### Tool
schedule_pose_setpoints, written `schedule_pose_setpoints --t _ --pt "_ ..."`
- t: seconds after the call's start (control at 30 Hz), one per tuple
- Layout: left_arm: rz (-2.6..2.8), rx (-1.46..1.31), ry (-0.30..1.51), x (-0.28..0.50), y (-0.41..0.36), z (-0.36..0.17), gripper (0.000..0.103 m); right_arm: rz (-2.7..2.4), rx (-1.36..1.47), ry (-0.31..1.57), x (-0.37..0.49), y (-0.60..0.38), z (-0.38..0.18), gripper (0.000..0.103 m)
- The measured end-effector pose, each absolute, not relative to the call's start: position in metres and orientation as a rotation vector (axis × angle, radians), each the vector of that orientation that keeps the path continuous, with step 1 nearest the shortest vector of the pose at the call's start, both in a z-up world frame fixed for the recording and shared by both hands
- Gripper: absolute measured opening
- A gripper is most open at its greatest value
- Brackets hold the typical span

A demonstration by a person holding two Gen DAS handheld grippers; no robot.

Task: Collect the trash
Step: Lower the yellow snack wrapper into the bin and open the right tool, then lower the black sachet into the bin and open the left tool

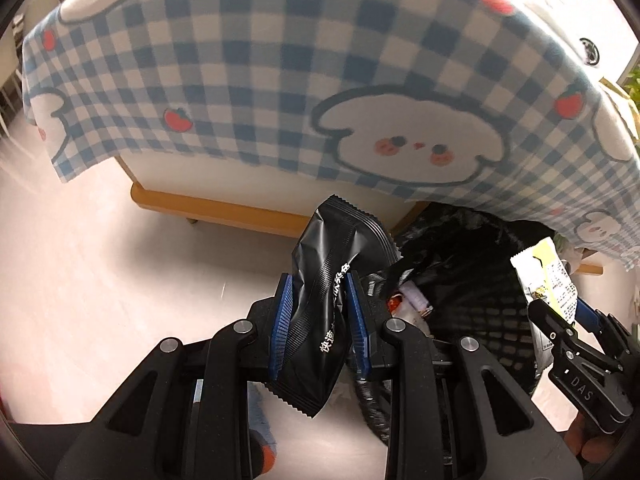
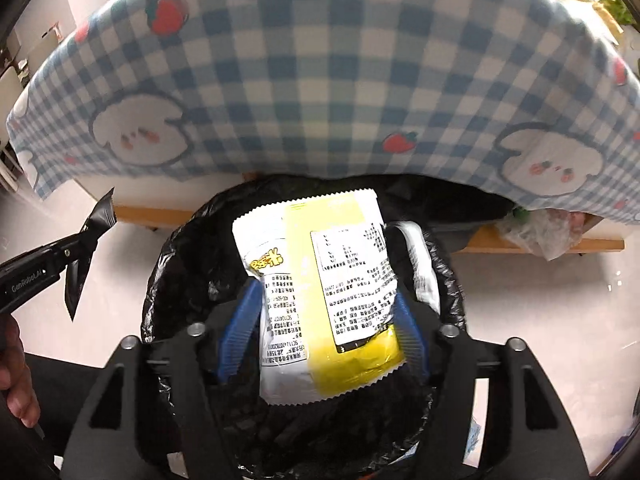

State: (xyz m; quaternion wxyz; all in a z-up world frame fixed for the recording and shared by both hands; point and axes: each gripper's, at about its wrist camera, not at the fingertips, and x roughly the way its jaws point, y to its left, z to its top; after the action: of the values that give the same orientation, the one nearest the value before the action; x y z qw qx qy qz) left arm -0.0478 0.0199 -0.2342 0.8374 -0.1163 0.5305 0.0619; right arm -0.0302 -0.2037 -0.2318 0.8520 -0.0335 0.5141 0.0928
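Note:
My left gripper (image 1: pixel 318 286) is shut on a black snack wrapper (image 1: pixel 326 292) and holds it beside the rim of a bin lined with a black bag (image 1: pixel 472 280). My right gripper (image 2: pixel 326 296) is shut on a white and yellow wrapper (image 2: pixel 320 292) and holds it directly over the bin's opening (image 2: pixel 180 256). The right gripper and its wrapper (image 1: pixel 548 276) show at the right of the left wrist view. The left gripper with the black wrapper (image 2: pixel 86 252) shows at the left of the right wrist view. Some trash (image 1: pixel 412 300) lies inside the bin.
A blue checked cloth with bunnies and strawberries (image 1: pixel 280 72) hangs over the table edge above the bin, also in the right wrist view (image 2: pixel 320 92). A wooden base (image 1: pixel 224 212) runs under the table. Crumpled clear plastic (image 2: pixel 540 232) lies at the right. The floor (image 1: pixel 100 280) is pale.

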Motion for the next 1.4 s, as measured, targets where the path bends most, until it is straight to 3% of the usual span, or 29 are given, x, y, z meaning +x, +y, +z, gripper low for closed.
schedule_pose_setpoints --t 0.13,0.33,0.87,1.27,1.4 --pt "0.103 -0.252 1.124 -0.047 0.005 -0.227 0.026 0.185 -0.079 1.052 -0.031 -0.212 -0.223 0.08" --pt "0.074 -0.234 1.111 -0.042 -0.025 -0.22 0.027 0.173 -0.103 1.014 -0.034 -0.228 -0.212 0.091" --pt "-0.041 -0.187 1.114 -0.035 -0.119 -0.217 0.027 0.047 -0.054 1.008 -0.036 -0.315 -0.203 0.095" --pt "-0.08 -0.129 1.141 -0.026 -0.156 -0.244 0.027 -0.003 -0.033 1.025 -0.031 -0.339 -0.206 0.095" --pt "-0.093 -0.133 1.151 -0.024 -0.156 -0.245 0.035 -0.008 -0.032 1.021 -0.03 -0.341 -0.207 0.095"
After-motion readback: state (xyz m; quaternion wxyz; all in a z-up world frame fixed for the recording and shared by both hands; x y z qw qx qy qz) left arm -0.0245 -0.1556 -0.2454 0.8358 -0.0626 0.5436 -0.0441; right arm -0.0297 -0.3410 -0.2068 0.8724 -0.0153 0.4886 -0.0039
